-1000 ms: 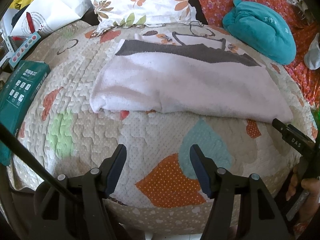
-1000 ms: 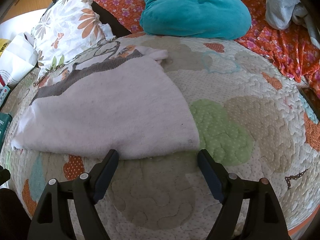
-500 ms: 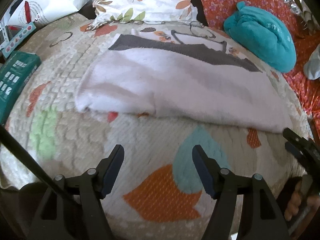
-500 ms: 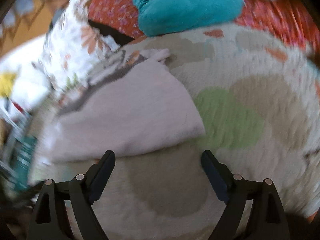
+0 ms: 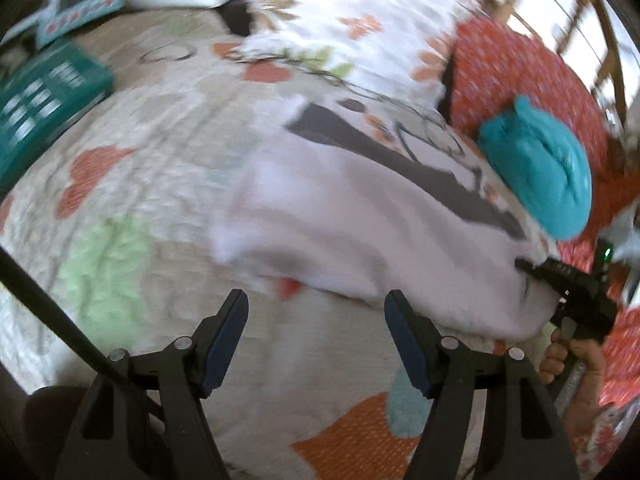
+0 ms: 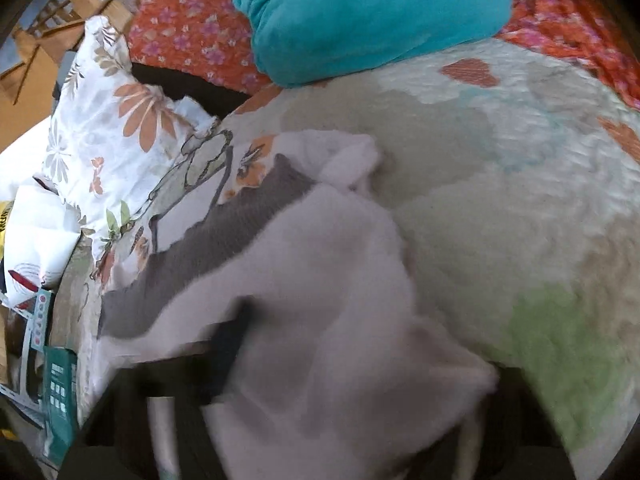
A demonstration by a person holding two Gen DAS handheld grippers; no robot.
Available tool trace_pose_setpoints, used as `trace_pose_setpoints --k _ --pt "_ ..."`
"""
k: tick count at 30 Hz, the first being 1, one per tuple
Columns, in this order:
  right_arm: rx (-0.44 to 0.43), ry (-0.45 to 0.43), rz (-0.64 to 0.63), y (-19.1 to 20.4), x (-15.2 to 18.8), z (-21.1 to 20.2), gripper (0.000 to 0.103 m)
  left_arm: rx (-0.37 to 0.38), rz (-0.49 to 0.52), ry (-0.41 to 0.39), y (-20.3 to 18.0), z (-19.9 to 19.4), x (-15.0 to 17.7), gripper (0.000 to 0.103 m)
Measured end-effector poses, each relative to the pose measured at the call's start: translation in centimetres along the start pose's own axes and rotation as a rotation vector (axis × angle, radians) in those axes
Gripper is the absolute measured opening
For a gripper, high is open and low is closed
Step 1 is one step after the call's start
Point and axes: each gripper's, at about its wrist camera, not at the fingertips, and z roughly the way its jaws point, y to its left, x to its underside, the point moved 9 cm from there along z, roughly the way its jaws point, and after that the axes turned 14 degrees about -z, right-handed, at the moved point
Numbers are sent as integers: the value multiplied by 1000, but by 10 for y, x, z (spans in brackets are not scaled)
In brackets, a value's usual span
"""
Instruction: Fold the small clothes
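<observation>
The white garment [image 5: 360,220], pale with a dark grey band [image 5: 400,164] along its far side, lies folded on a quilted bedspread [image 5: 152,168] patterned with orange, green and blue patches.

The left tool [image 5: 316,328] hovers above the bedspread with its jaws well apart and nothing between them; the garment's near edge sits just ahead of its fingertips, not touching them. To its right and ahead, the right tool [image 5: 560,284] reaches into the garment's near right corner, a hand [image 5: 576,360] gripping its handle.

From the right tool's own camera the view is blurred. Its jaws are closing, and white cloth [image 6: 340,340] bunches up between and over them, covering most of the frame in front; one dark finger [image 6: 228,340] shows at the left against the fabric. Whether the pads already press on the cloth I cannot tell.

Beyond the garment, far ahead of both tools, rests a teal bundle [image 6: 368,12] on red floral fabric [image 6: 188,28]. A flowered pillow [image 6: 108,132] lies ahead and left of the right tool. A green box [image 5: 44,96] sits far left of the left tool.
</observation>
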Motion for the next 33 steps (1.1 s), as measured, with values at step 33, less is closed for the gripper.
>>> trace_pose_setpoints --k 33 --pt "-334 142 -968 403 111 33 56 -1 -280 -105 138 -76 -59 71"
